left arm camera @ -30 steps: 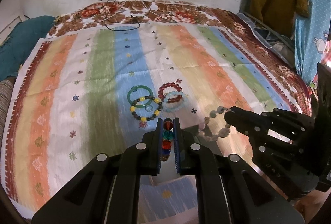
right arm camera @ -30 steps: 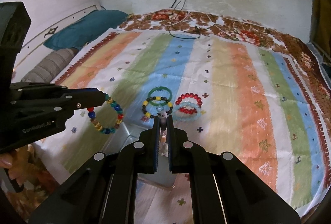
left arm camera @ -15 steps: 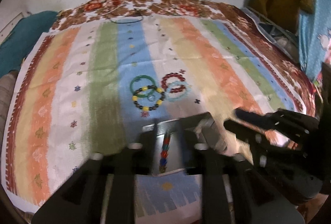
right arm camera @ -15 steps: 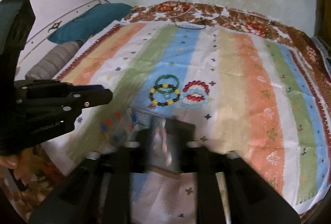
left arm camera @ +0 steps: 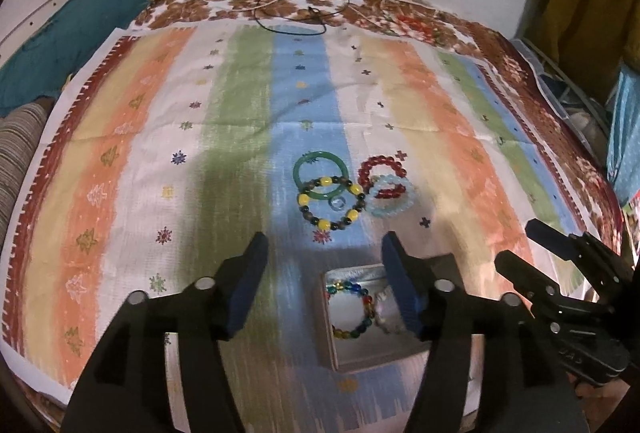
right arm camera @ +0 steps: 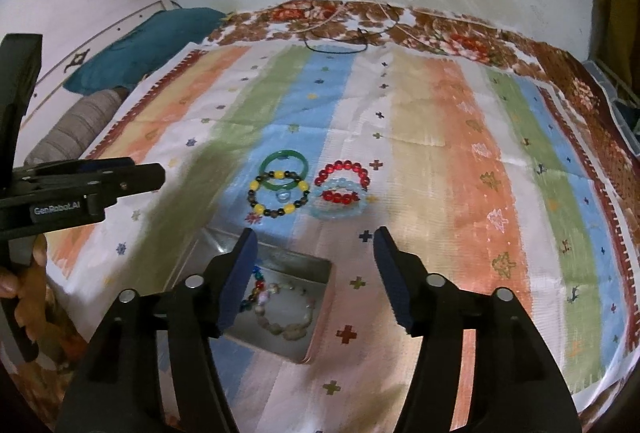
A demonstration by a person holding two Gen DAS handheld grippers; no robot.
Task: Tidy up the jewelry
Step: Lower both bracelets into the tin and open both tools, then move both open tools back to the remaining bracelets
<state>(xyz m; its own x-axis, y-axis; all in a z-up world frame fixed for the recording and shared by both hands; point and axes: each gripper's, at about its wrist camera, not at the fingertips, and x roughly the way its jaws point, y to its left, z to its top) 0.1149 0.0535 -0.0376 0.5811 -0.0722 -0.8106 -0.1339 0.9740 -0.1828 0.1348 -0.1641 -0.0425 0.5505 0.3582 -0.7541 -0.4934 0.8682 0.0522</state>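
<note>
Two bracelets in the tin, five pieces out on the striped bedcover.

We count two tools: the left tool (left arm camera: pixel 324 277) and the right tool (right arm camera: pixel 314 269), each with its jaws spread wide after just opening, and neither has hold of anything. Below them the one metal tin (right arm camera: pixel 320 313) holds two pieces: a multicoloured bead bracelet (left arm camera: pixel 352 309) and a pale stone bracelet (right arm camera: pixel 284 317), lying side by side. Farther off on the bedcover (right arm camera: pixel 440 153) we see five more in a close cluster: one green bangle (right arm camera: pixel 284 169), one yellow-and-dark bead bracelet (right arm camera: pixel 278 195) overlapping it, one small clear ring (right arm camera: pixel 283 196) inside that, one red bead bracelet (right arm camera: pixel 342 181) and one pale blue bracelet (right arm camera: pixel 340 207) to their right.
</note>
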